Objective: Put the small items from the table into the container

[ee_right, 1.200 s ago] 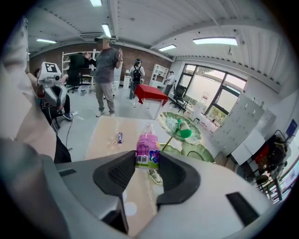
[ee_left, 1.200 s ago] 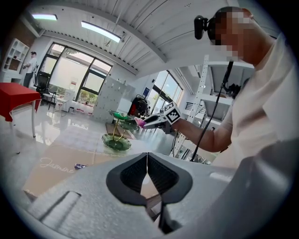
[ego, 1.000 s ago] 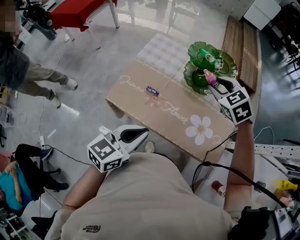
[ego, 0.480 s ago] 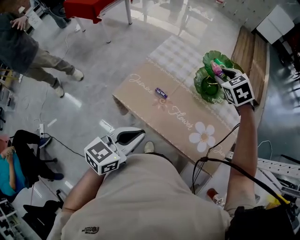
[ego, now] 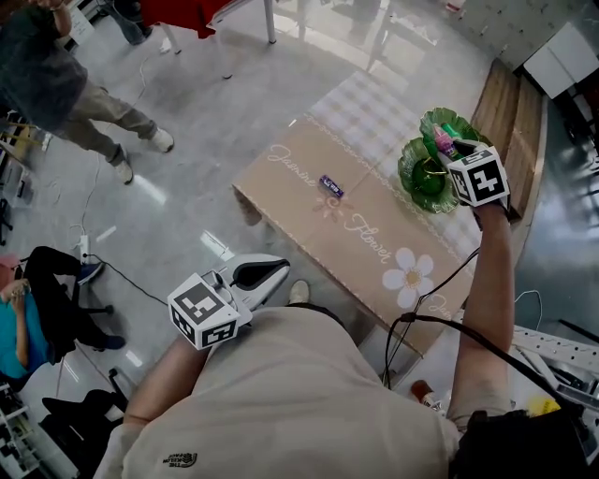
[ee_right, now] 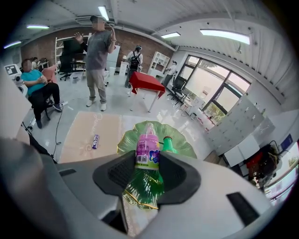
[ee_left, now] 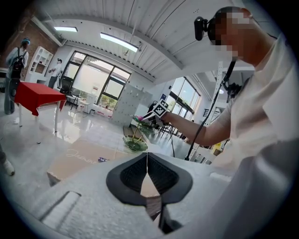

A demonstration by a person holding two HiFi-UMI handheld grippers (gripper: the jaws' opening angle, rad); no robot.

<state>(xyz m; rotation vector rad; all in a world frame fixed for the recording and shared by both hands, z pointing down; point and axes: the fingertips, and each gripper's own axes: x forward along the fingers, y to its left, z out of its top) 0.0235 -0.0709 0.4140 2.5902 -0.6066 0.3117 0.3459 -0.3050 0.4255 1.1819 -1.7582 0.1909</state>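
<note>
Where the right gripper [ee_right: 148,163] bites: jaws clamped on a little pink bottle [ee_right: 148,148], one pad on each side of its labelled body, top end poking out away from the camera.
Bottle label: purple-ish print, barcode on the left side as the right gripper view shows it.
Under the bottle: a green leaf-shaped dish [ee_right: 181,144] with two tiers. The bottle hangs over the upper tier, and I honestly can't tell if it touches the glass.
Already in the dish: a green bottle [ee_right: 168,144] on the upper tier, just right of the pink one.
Left gripper [ee_left: 147,159]: jaws pressed together, nothing between them. It sits at the lower left of the head view, close to the person's torso and well apart from the table.
Left to collect: one small purple wrapped bar [ego: 331,185] near the middle of the table [ego: 309,224], well apart from the dish.
Table top: beige cloth [ego: 374,248] with script lettering and a white daisy print [ego: 410,276]. The dish stands at its upper-right end in the head view.
Background: a standing person [ego: 56,84] at upper left, a seated person [ego: 19,327] in teal at the left edge, a red table [ego: 187,11] along the top edge.
</note>
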